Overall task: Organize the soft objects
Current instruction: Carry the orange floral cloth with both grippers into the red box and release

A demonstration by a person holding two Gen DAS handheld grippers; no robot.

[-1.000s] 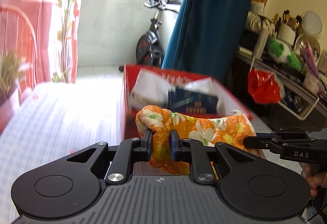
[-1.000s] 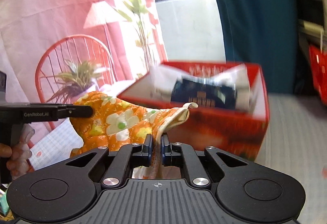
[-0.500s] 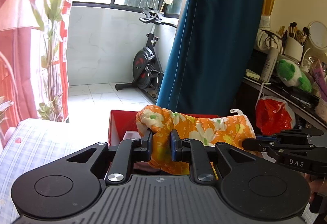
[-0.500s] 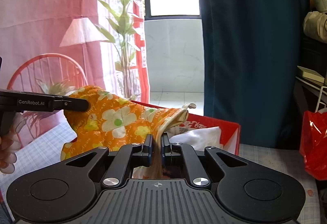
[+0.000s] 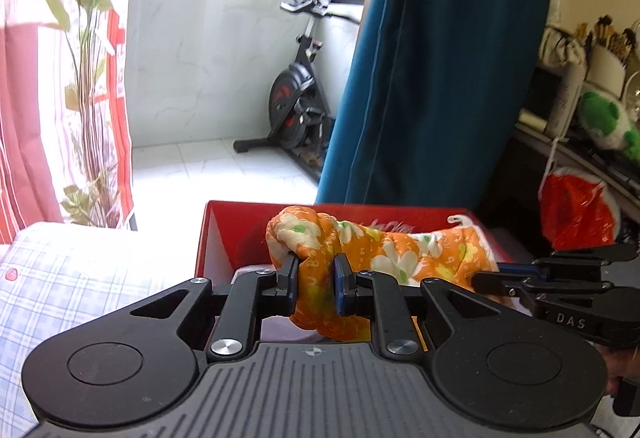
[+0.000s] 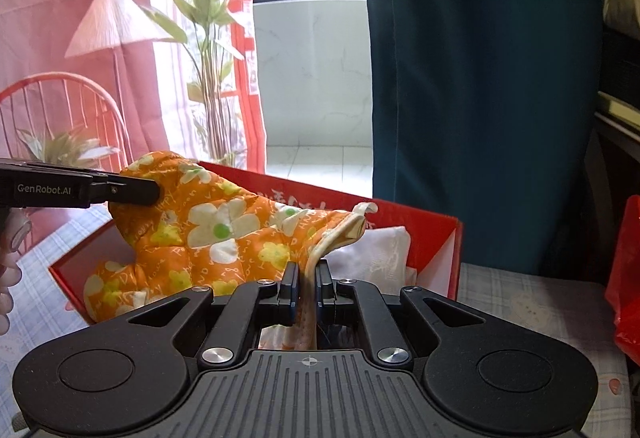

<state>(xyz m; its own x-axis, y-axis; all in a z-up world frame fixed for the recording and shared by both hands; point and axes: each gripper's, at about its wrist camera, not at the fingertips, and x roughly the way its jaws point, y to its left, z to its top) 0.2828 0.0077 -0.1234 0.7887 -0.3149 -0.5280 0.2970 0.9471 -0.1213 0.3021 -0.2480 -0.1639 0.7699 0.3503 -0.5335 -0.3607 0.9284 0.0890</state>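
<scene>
An orange oven mitt with white flowers (image 5: 384,250) hangs between both grippers over an open red box (image 5: 240,222). My left gripper (image 5: 316,276) is shut on the mitt's rounded fingertip end. My right gripper (image 6: 306,286) is shut on the mitt's cream cuff edge; the mitt (image 6: 216,230) stretches to the left above the red box (image 6: 416,214). White cloth (image 6: 380,250) lies inside the box. The right gripper shows at the right of the left wrist view (image 5: 496,282), and the left gripper at the left of the right wrist view (image 6: 132,192).
The box stands on a checked tablecloth (image 5: 80,278). A red plastic bag (image 5: 576,214) hangs at the right under a cluttered shelf with a green plush toy (image 5: 604,122). A teal curtain (image 6: 472,78), a plant (image 6: 208,50) and a red wire chair (image 6: 68,114) stand behind.
Both grippers have carried the mitt forward and over the red box. The box now lies close beneath the mitt, and the cameras have tilted up toward the window and curtain.
</scene>
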